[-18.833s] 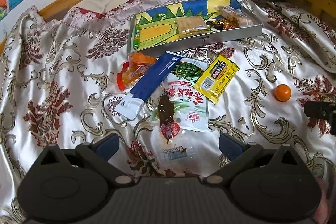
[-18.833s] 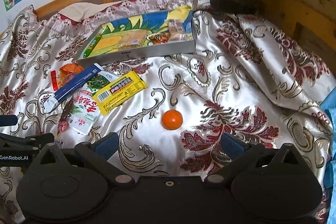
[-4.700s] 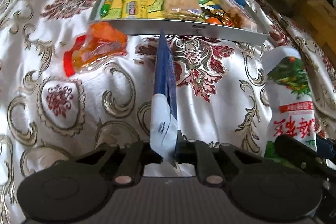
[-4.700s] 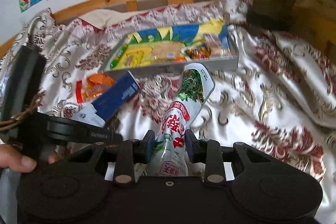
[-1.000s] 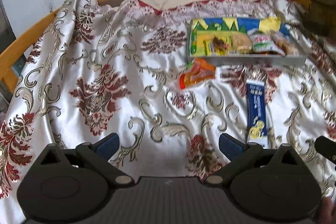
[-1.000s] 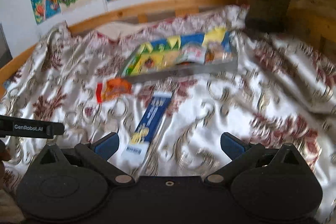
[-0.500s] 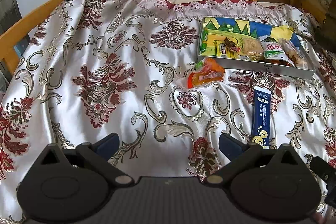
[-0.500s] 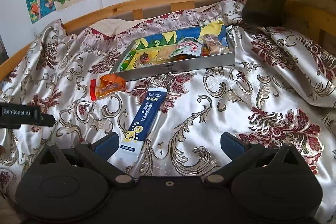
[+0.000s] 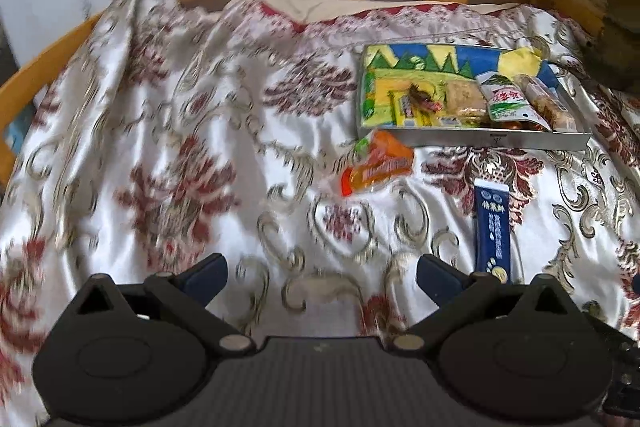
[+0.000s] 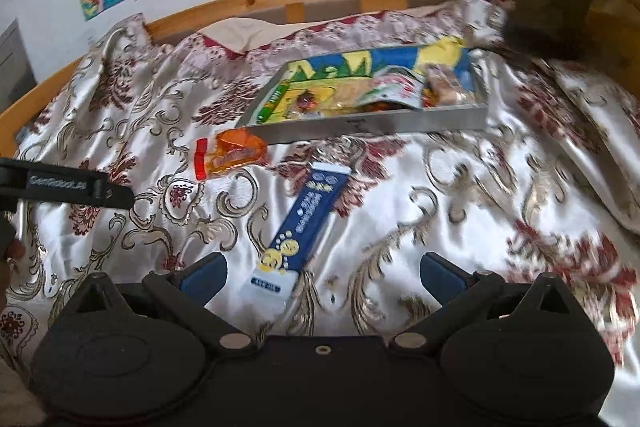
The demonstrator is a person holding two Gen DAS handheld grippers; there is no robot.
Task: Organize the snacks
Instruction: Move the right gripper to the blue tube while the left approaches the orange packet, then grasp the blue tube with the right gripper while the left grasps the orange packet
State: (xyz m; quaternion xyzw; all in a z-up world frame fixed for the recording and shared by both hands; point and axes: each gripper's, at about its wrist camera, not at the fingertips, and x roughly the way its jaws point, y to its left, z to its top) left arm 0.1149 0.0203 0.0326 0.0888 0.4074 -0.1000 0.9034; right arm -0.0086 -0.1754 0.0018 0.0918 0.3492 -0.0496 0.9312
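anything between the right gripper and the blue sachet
Nothing: in the right wrist view only bare patterned bedspread separates the open right gripper from the blue sachet, whose near end lies between its fingers.

2 packets (image 9: 378, 163) (image 9: 494, 231) lie on the bedspread (image 9: 200, 147) before the tray (image 9: 496, 140).

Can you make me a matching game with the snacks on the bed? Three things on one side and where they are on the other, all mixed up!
Things:
1. orange packet
2. blue stick packet
3. green and white pouch

Places:
A. inside the tray
B. on the bedspread, touching the tray's front left corner
C. on the bedspread, nearest the right gripper

Pairs: 1-B, 2-C, 3-A
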